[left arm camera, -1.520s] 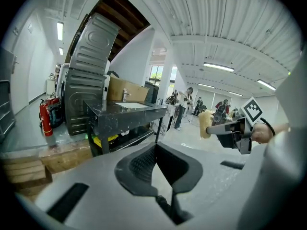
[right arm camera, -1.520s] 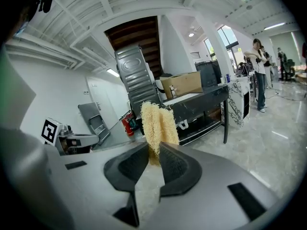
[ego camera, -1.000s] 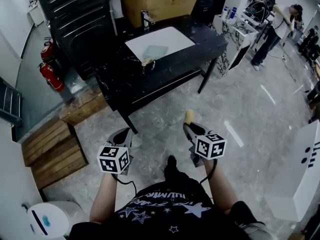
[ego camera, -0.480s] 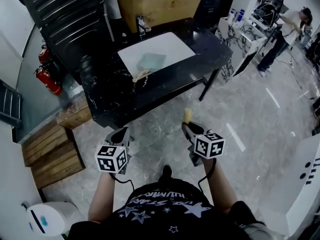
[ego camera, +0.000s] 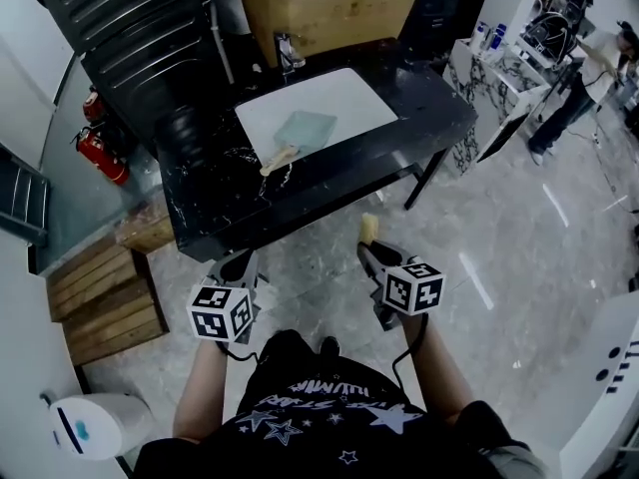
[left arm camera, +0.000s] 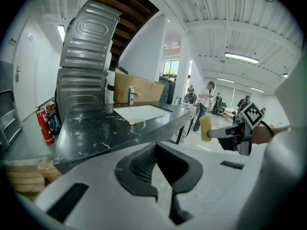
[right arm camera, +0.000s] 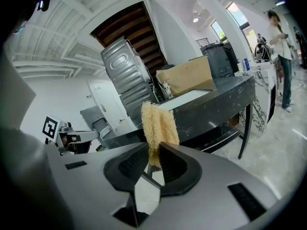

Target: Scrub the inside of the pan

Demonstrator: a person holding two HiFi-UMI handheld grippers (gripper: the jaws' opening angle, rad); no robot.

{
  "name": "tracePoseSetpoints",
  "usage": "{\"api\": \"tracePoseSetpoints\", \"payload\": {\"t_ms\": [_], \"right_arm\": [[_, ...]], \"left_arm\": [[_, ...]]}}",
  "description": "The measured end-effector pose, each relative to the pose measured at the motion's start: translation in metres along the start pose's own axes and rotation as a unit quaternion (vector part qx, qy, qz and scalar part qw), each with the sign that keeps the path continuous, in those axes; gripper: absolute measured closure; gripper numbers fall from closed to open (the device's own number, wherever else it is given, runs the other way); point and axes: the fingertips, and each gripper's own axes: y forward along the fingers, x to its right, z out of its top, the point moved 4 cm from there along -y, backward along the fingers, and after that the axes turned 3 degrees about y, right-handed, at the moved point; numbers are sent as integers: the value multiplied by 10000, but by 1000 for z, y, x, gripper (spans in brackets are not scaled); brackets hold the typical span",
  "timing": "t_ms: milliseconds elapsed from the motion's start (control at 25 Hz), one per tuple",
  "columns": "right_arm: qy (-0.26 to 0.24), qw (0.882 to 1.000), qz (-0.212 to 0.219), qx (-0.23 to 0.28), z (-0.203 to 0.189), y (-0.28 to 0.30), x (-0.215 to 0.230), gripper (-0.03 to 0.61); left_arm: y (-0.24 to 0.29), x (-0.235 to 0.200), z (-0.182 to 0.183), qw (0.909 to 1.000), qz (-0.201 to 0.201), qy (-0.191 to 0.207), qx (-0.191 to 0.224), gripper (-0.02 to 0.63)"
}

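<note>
A light wooden handle [ego camera: 277, 159] lies on the black marble counter [ego camera: 329, 193] by the front left corner of the white sink [ego camera: 349, 98]. The pan itself is hard to make out against the dark top. A pale green cloth [ego camera: 305, 128] lies in the sink. My right gripper [ego camera: 369, 250] is shut on a yellow loofah sponge [right arm camera: 158, 123], which sticks up beyond the jaws over the floor short of the counter. My left gripper [ego camera: 238, 262] is shut with nothing in it, also short of the counter. Both are held at waist height, a body's width apart.
A faucet [ego camera: 288, 53] and a cardboard box [ego camera: 319, 3] stand behind the sink. Red fire extinguishers [ego camera: 100, 153] and wooden pallets [ego camera: 95, 302] sit to the left, a white bin [ego camera: 95, 422] at the lower left. A person [ego camera: 579, 98] stands by tables far right.
The counter and sink have drawn nearer and lower in the head view as I step forward. Both grippers keep the same pose, the sponge still in the right one.
</note>
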Motion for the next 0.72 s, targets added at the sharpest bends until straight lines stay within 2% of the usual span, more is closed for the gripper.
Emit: {"api": "tracePoseSetpoints", "payload": {"t_ms": [240, 440, 720], "right_arm": [[-1, 10000, 34, -77, 10, 22, 9, 509], [7, 9999, -124, -43, 31, 45, 23, 509], [-42, 9997, -228, 0, 84, 95, 44, 509]], "left_arm": [[24, -13, 11, 9999, -22, -127, 53, 606], [59, -38, 28, 9998, -122, -156, 101, 606], [114, -85, 69, 9994, -139, -229, 223, 605]]}}
